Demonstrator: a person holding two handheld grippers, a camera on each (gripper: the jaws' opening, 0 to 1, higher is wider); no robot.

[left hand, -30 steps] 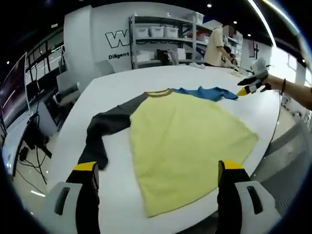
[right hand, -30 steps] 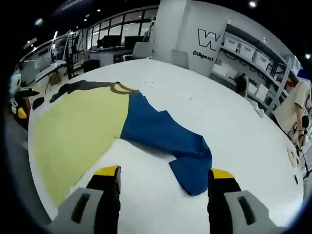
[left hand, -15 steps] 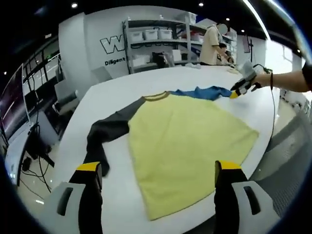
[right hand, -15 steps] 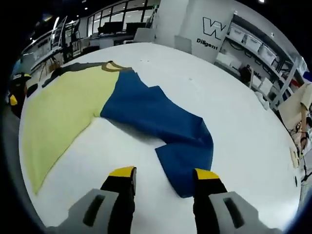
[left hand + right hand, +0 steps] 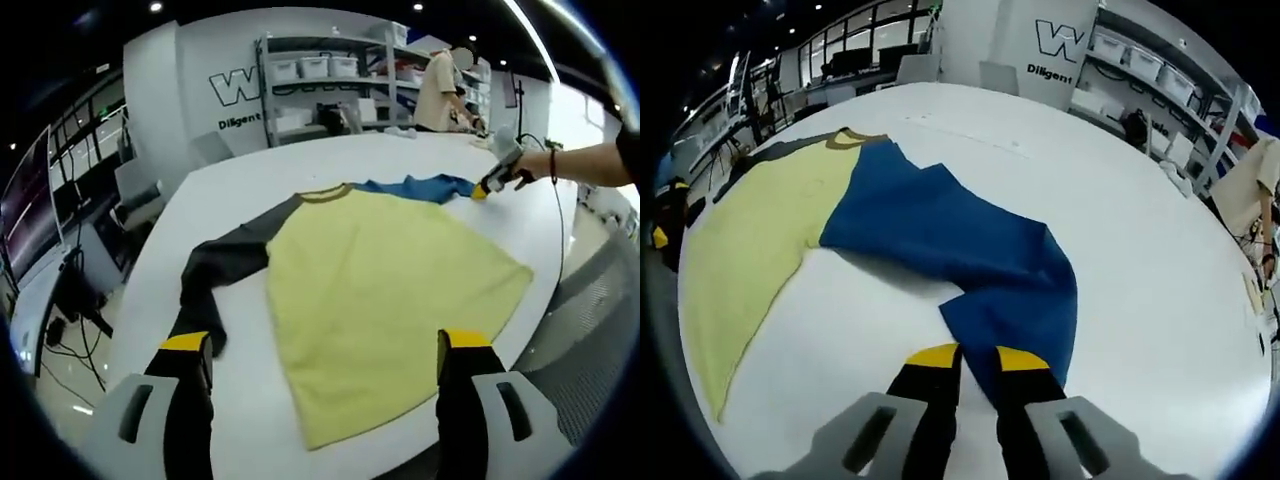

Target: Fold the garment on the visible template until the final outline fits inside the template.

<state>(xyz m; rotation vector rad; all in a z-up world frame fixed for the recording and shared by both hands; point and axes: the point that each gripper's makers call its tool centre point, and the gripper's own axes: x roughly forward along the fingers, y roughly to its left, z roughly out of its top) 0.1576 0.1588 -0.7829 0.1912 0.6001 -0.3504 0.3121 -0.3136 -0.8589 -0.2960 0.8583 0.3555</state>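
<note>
Flat across a round-edged white table (image 5: 250, 190) lies a long-sleeved shirt (image 5: 380, 290), its pale yellow body spread smooth like soft knit cloth, with an olive ribbed collar (image 5: 325, 192) at the far end. In the left gripper view one sleeve is dark grey (image 5: 215, 275), bent at the elbow and running back toward the near table edge, its cuff close to the left gripper (image 5: 320, 350). That gripper hangs above the table edge with its two black, yellow-tipped jaws spread wide and nothing between them; the shirt's hem lies just ahead of them.

The other sleeve is blue (image 5: 970, 250), a matte, slightly rumpled fabric that folds over itself near the cuff. In the right gripper view the right gripper (image 5: 962, 357) has its yellow-tipped jaws drawn almost together at the blue sleeve's cuff end, the right jaw overlapping the cloth edge; it appears pinched on the cuff, though the contact itself is hidden under the tips. From the left gripper view the same gripper (image 5: 490, 185) shows small at the far right, held by a person's hand (image 5: 530, 165) at the end of the blue sleeve (image 5: 420, 187).

Behind the table stand metal shelves (image 5: 330, 90) with white bins, a white wall bearing large lettering, and a person in a beige top (image 5: 440, 90).
</note>
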